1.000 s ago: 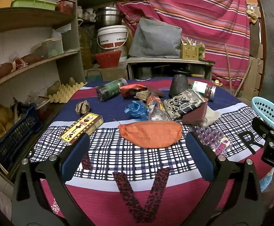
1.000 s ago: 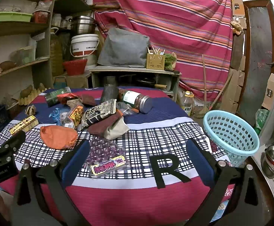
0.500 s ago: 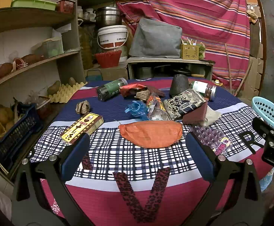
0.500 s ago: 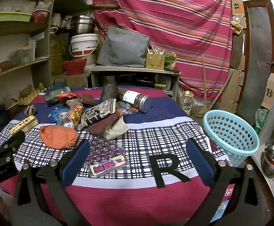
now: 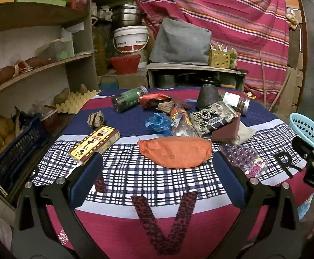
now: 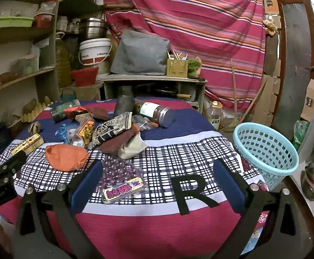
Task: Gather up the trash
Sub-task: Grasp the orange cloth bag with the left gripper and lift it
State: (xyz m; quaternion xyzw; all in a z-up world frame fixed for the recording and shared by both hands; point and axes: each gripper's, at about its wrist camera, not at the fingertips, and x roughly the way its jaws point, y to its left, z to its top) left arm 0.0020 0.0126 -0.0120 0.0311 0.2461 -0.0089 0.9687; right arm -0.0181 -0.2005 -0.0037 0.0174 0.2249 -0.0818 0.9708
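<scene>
No movement; basket (image 6: 266, 151) whole rightside only

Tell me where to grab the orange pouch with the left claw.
Take the orange pouch across its narrow middle, coming from above and the near side. It lies flat and wide on the tablecloth, directly ahead of the open left claw, so its short span probably fits between the fingers.

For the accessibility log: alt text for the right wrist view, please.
The open right gripper hovers over a cloth-covered table strewn with trash: a clear packet of purple beads between its fingers, an orange pouch to the left. A light blue plastic basket stands empty at the table's right edge.
</scene>
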